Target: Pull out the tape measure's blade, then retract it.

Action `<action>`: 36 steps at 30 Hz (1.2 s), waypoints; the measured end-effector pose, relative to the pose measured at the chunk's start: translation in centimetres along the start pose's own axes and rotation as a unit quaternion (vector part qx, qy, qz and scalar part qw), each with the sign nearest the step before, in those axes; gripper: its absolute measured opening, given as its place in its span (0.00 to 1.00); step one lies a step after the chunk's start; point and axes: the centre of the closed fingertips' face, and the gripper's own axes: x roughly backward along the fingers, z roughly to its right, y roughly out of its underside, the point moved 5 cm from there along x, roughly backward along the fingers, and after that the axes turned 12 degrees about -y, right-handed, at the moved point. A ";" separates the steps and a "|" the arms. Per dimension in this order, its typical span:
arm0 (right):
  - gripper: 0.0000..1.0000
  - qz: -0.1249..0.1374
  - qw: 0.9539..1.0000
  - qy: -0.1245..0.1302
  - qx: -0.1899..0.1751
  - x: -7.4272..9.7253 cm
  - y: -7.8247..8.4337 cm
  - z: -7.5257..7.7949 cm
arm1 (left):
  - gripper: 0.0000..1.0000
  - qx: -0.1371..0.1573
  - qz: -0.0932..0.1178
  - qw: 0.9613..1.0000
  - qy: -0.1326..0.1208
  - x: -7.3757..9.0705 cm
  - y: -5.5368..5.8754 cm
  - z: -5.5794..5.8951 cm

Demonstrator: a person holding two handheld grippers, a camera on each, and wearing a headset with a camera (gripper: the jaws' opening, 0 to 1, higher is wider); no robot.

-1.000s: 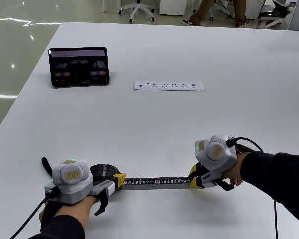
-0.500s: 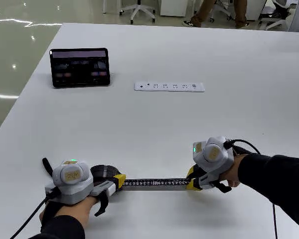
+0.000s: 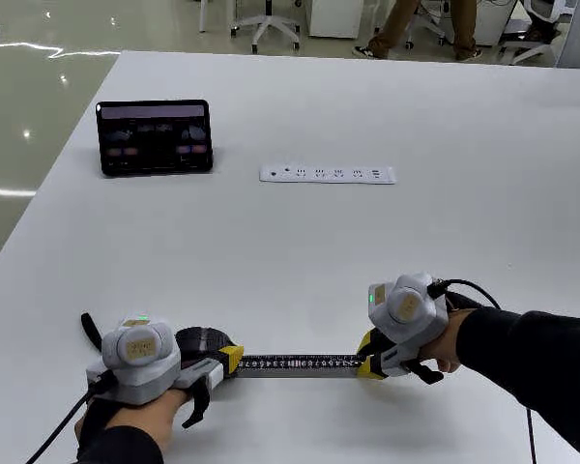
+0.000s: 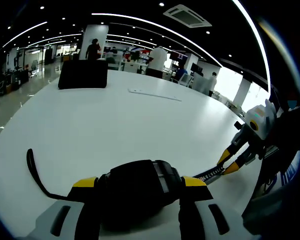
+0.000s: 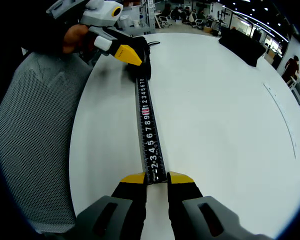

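The black tape measure case (image 4: 137, 187) lies on the white table near the front left, and my left gripper (image 4: 140, 182) is shut on it (image 3: 203, 343). Its dark numbered blade (image 3: 300, 362) runs to the right along the tabletop. My right gripper (image 3: 369, 354) is shut on the blade's tip. In the right gripper view the blade (image 5: 148, 127) stretches from my yellow fingertips (image 5: 133, 178) away to the case (image 5: 140, 55). A black wrist strap (image 4: 32, 170) trails from the case.
A dark tablet (image 3: 155, 135) stands at the far left of the table (image 3: 300, 251). A white power strip (image 3: 327, 174) lies in the middle, further back. Office chairs and a person's legs show beyond the far edge. A mesh chair back (image 5: 35, 135) is beside the table.
My right gripper has moved left toward the case, and the pulled-out length of blade is shorter. The left gripper holds still on the case.
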 end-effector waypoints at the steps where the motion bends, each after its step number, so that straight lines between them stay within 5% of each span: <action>1: 0.11 0.001 1.000 0.000 0.000 0.0 -0.1 0.0 | 0.59 0.000 0.000 1.000 0.000 0.0 0.0 0.0; 36: 0.11 0.021 1.000 -0.003 0.000 -1.7 -2.5 0.0 | 0.59 -0.004 0.000 1.000 0.006 0.0 0.0 0.0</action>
